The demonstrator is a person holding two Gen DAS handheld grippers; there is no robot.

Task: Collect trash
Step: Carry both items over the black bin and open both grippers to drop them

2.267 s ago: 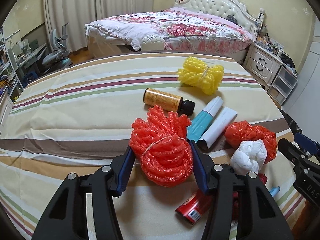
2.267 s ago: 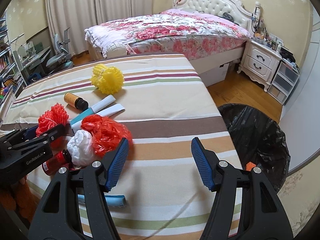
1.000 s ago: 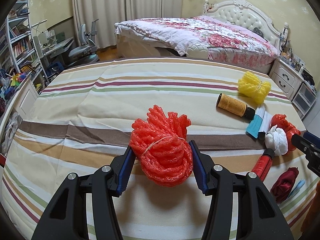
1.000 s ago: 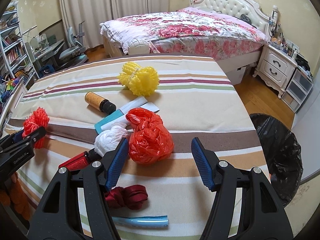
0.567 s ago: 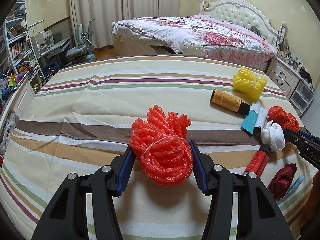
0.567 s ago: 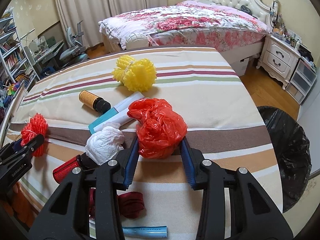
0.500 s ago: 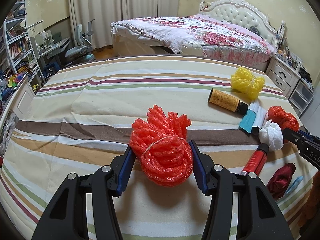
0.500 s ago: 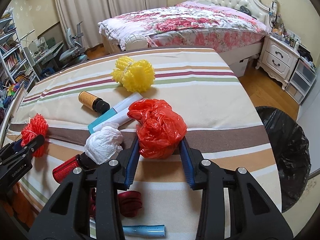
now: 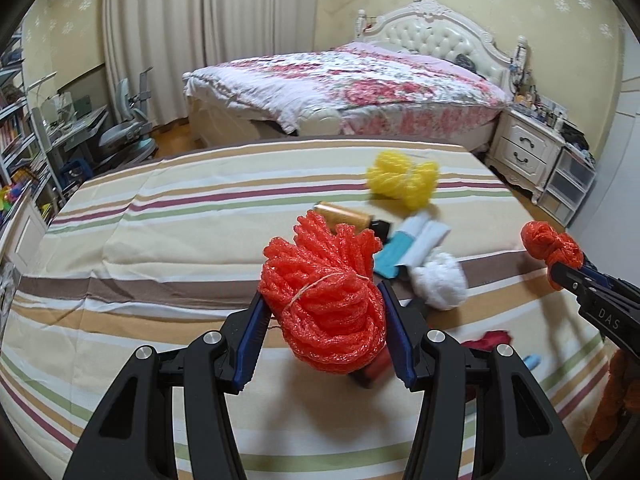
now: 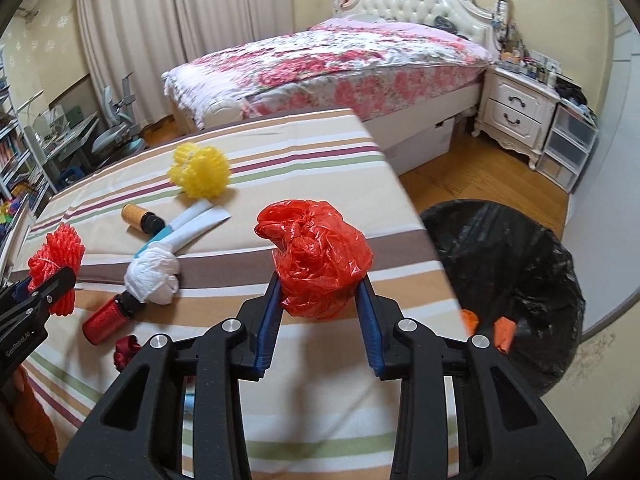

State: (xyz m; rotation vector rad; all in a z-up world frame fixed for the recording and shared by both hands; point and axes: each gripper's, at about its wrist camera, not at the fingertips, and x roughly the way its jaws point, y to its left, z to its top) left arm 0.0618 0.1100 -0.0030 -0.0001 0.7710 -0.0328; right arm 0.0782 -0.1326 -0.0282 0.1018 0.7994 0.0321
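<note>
My left gripper (image 9: pixel 322 326) is shut on an orange-red foam net bundle (image 9: pixel 324 292), held above the striped table (image 9: pixel 140 248); the bundle also shows in the right wrist view (image 10: pixel 56 264). My right gripper (image 10: pixel 318 300) is shut on a crumpled red plastic bag (image 10: pixel 320 258), lifted above the table's right side; the bag also shows in the left wrist view (image 9: pixel 550 244). A black-lined trash bin (image 10: pixel 508 276) stands on the floor right of the table. On the table lie a yellow foam net (image 10: pixel 200 172), an amber bottle (image 10: pixel 140 216), a white wad (image 10: pixel 154 274) and a red bottle (image 10: pixel 108 318).
A white and teal tube pair (image 10: pixel 192 224) and a dark red cloth scrap (image 10: pixel 126 352) lie on the table. A bed (image 10: pixel 320 64) stands behind it, a nightstand (image 10: pixel 516 116) at the right, a desk and chair (image 10: pixel 112 136) at the left.
My right gripper has lifted the red bag off the table and swung right toward the bin. My left gripper, still holding the orange-red net, has moved right toward the other items.
</note>
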